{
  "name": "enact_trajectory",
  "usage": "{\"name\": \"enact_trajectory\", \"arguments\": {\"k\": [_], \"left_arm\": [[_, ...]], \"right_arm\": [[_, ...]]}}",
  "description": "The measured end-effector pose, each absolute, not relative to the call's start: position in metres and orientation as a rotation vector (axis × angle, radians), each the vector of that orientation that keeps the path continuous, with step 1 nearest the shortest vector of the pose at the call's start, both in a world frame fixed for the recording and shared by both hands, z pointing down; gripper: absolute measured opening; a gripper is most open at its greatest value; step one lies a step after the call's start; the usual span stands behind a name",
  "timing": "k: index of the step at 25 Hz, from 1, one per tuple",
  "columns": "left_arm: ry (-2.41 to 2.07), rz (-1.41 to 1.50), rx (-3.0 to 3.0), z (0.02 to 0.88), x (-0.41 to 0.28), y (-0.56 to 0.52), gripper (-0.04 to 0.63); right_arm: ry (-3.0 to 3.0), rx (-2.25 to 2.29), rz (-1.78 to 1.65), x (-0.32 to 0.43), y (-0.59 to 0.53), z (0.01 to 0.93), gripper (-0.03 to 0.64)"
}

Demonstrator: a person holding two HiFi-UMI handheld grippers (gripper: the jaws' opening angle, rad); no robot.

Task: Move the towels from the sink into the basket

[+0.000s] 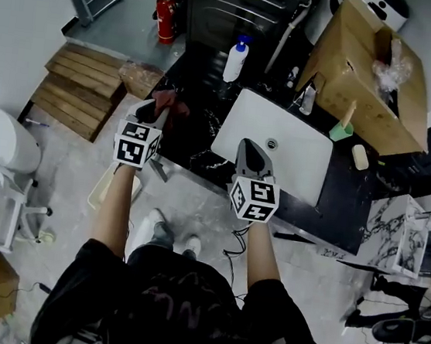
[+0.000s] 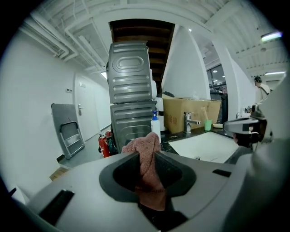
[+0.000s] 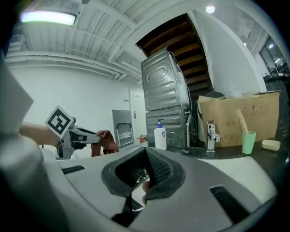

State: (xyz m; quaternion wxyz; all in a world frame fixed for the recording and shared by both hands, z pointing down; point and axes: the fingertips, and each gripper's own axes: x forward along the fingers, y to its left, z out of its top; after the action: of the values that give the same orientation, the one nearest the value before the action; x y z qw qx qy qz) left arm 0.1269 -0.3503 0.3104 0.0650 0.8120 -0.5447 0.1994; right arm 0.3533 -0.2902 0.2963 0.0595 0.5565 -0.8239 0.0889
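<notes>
A reddish-brown towel (image 1: 178, 107) hangs pinched in my left gripper (image 1: 160, 111), which is held over the black counter's left end, left of the sink. In the left gripper view the towel (image 2: 146, 156) fills the gap between the pads and bulges above them. The white sink (image 1: 295, 158) looks bare, and no other towel shows in it. My right gripper (image 1: 253, 145) hovers over the sink's left part with its jaws together and nothing between them (image 3: 146, 152). A pale basket (image 1: 104, 189) sits on the floor under my left arm, mostly hidden.
A soap dispenser (image 1: 235, 59), a faucet (image 1: 308, 99), a green cup (image 1: 341, 131) and a soap bar (image 1: 360, 156) stand round the sink. A cardboard box (image 1: 372, 70) is at the back right. Wooden pallets (image 1: 78, 88) and a fire extinguisher (image 1: 167, 17) are at the left.
</notes>
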Motion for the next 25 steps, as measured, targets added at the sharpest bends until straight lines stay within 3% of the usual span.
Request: {"name": "enact_trajectory", "arguments": {"k": [11,25], "left_arm": [[-1.909,0.534,2.277,0.286,0.057,-0.276,0.107],[-2.224,0.488,1.871,0.298,-0.077,-0.153,0.107]], "right_arm": [[-2.646,1.485,0.242,0.306,-0.278,0.286,0.015],[-2.826,1.061,0.216,0.17,-0.256,0.288,0.015]]}}
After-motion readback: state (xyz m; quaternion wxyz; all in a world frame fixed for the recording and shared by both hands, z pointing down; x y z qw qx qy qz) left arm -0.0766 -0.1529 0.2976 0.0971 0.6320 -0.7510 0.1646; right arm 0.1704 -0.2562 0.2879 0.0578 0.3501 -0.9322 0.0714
